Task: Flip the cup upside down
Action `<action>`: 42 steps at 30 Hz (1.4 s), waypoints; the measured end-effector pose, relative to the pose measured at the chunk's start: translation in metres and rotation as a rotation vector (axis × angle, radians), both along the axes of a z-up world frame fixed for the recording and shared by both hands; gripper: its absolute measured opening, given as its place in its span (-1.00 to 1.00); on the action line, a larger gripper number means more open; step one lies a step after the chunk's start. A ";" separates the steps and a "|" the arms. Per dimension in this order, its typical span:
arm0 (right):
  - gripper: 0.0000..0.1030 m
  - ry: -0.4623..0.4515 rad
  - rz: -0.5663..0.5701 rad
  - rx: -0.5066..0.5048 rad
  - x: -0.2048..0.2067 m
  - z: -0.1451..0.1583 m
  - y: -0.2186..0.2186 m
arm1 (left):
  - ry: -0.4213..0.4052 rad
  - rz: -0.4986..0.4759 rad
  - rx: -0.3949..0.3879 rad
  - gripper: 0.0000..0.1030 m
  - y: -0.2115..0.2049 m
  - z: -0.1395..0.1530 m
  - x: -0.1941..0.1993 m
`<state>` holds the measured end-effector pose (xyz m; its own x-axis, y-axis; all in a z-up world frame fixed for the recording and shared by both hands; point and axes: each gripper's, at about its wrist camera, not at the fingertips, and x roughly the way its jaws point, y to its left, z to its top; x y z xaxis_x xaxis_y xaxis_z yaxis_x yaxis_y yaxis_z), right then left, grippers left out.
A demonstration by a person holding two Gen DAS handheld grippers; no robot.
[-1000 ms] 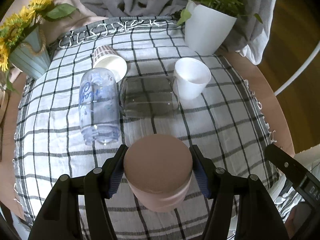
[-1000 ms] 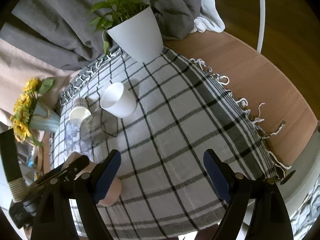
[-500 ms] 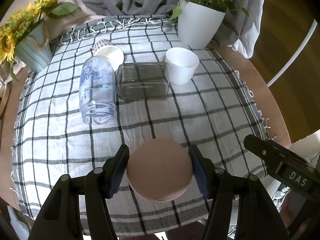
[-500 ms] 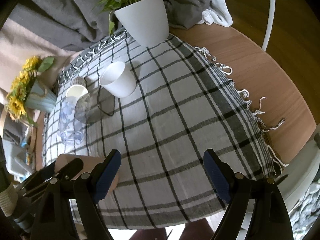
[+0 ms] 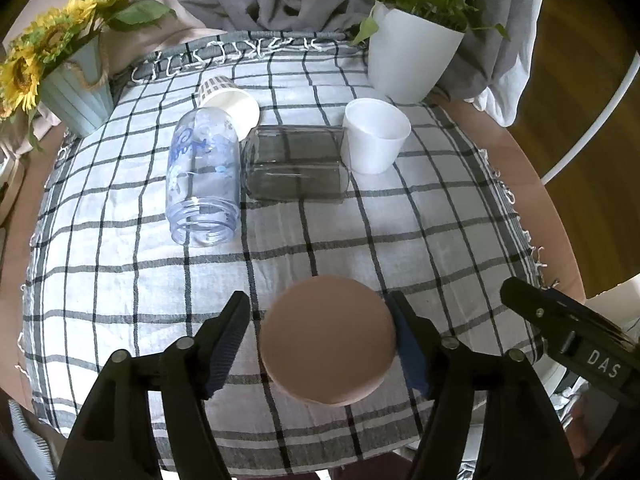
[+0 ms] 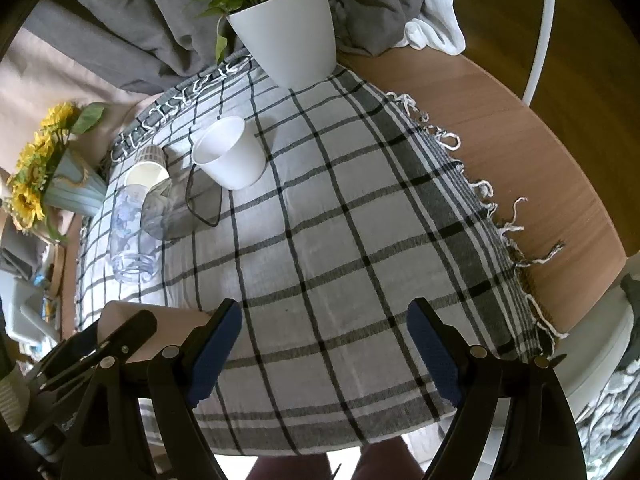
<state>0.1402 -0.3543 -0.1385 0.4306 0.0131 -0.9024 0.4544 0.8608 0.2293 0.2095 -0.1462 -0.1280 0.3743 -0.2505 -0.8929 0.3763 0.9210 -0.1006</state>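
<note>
Pink cup (image 5: 326, 338) btwn open L gripper (image 5: 320, 344)

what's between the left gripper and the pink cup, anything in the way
Nothing visible. The pink cup sits base-up between the fingers of the left gripper: the right pad looks to touch it, the left stands slightly off. The bottle and glass box lie farther back on the cloth.

A pinkish-tan cup (image 5: 326, 338) sits on a white cloth (image 5: 120, 240) checked in black and grey. The bottle (image 5: 202, 184) is clear with blue print; the sunflowers (image 5: 24, 68) are yellow.
</note>
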 end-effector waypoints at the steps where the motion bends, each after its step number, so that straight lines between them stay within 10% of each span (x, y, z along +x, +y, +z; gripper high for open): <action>1: 0.65 0.000 -0.003 -0.010 -0.001 0.002 0.001 | -0.007 -0.001 -0.005 0.52 0.001 0.000 0.000; 13: 0.78 -0.148 -0.078 -0.143 -0.044 0.063 0.019 | -0.227 0.033 -0.046 0.99 0.038 0.060 -0.051; 22: 0.79 -0.307 0.037 -0.232 -0.114 0.116 0.089 | -0.389 0.229 0.053 0.99 0.119 0.105 -0.138; 42: 0.79 -0.420 0.093 -0.342 -0.226 0.159 0.169 | -0.535 0.198 0.008 0.99 0.165 0.142 -0.252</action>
